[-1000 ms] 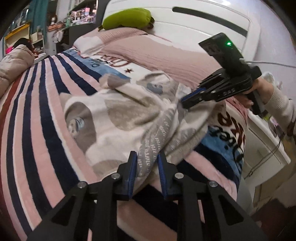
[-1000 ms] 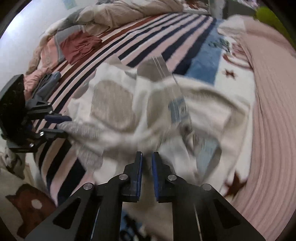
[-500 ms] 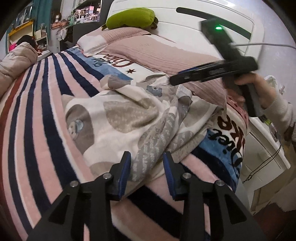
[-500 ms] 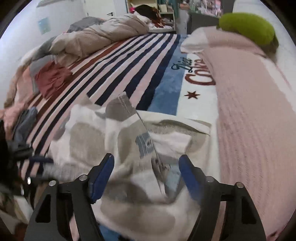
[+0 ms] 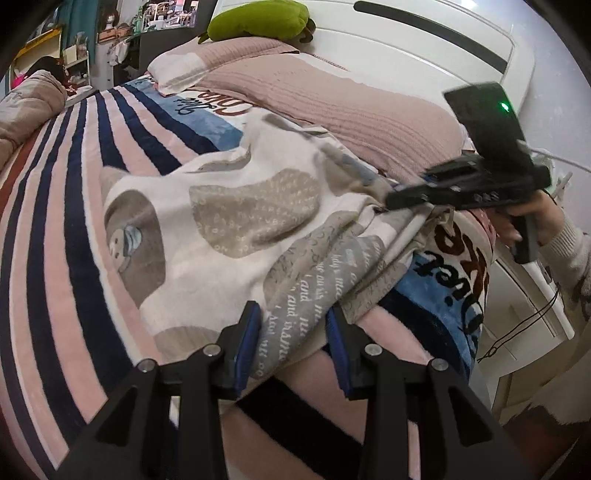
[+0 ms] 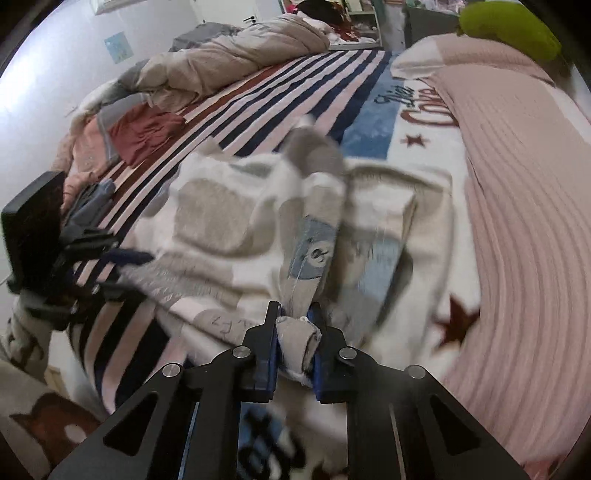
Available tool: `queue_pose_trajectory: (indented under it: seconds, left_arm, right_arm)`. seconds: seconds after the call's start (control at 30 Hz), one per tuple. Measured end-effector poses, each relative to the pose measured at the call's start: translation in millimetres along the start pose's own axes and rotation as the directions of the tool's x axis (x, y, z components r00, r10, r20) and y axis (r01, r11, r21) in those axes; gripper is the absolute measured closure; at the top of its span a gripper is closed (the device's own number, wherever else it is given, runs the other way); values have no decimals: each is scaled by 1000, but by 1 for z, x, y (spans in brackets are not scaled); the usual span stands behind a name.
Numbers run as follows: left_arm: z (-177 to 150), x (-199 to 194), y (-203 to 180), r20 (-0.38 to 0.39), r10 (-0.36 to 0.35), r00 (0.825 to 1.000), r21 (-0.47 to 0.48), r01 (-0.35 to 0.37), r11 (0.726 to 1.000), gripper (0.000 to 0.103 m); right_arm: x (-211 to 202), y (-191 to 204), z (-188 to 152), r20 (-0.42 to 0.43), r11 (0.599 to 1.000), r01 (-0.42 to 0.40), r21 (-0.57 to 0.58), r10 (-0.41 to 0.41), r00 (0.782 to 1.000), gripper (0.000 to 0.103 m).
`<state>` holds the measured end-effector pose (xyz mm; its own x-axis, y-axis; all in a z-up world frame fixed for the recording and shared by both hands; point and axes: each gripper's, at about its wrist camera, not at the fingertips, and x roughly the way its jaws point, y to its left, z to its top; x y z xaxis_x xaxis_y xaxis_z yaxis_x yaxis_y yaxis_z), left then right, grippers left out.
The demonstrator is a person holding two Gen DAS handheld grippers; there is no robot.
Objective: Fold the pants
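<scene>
Left wrist view: the pants [image 5: 236, 221], cream fleece printed with grey-brown patches and small blue figures, are seen spread and rumpled across a striped blanket [image 5: 66, 206] on a bed, just below a ribbed pink cover [image 5: 332, 107]. A grey lettered fold of the pants is caught between the blue pads of the left tool [image 5: 293, 332], which is part-way apart and gripping the cloth near the bed's edge. At the right, the right tool [image 5: 397, 199] is held by a hand [image 5: 532, 221] in a pale sleeve, its tip set against the pants' far corner.

In the right wrist view, a bunched cream edge of the pants [image 6: 236, 229] is pinched between the pads of the right tool [image 6: 295, 332], whose jaws are closing on it. The left tool [image 6: 122, 273] is seen at the left edge, its fingers on the grey fold. A beige duvet [image 6: 236, 59] and a red garment [image 6: 147, 129] are piled at the bed's far side, well apart from the pants. A green cushion [image 5: 258, 18] is seen by the white headboard [image 5: 406, 48].
</scene>
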<state>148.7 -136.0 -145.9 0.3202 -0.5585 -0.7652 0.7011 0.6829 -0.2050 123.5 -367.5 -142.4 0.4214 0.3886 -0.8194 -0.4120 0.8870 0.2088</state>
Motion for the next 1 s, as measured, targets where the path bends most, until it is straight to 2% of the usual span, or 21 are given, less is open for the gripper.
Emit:
queue_pose_trajectory:
  seconds: [0.13,0.2,0.33,0.43,0.57,0.63,0.73,0.8,0.83,0.87,1.0]
  left_arm:
    - [-9,0,-6,-9,17,1000,-2,-17,1000,71]
    - [-13,-2,-9,-9,27,1000,-1,-27,1000,66]
    - [-15,-16,-9,23,14,1000,-17,-14,1000,54]
    - [-12,-34,-2,79,29,996,-72,-24,997,52]
    - [-8,-51,12,133,118,984,-162,-96,982,52]
    - [-8,-58,19,151,130,980,-194,-99,976,52]
    - [-9,-61,24,154,134,979,-212,-99,972,52]
    - [-11,-61,24,147,139,979,-210,-106,972,52]
    - [-11,-60,25,146,136,980,-209,-104,972,52]
    - [-12,-59,25,144,131,981,-208,-100,973,52]
    - [-10,-52,22,134,126,983,-199,-98,975,52]
  right_arm:
    - [-3,4,-25,4,999,-16,50,15,1000,94]
    - [-4,3,-27,18,998,-6,56,4,1000,93]
    - [-18,0,-29,20,994,-38,100,36,999,79]
    - [-39,-6,-20,82,993,-32,114,23,996,64]
    - [-40,-15,2,125,994,18,111,-32,992,63]
    - [-30,-21,12,124,992,2,126,-17,992,63]
    - [-1,-24,21,69,991,-42,125,33,997,60]
    - [19,-21,18,9,987,-104,122,104,995,63]
    - [23,-18,16,2,987,-112,111,113,994,77]
    - [22,-15,13,14,992,-95,85,95,995,97]
    - [-1,-17,6,100,987,-116,115,104,990,102]
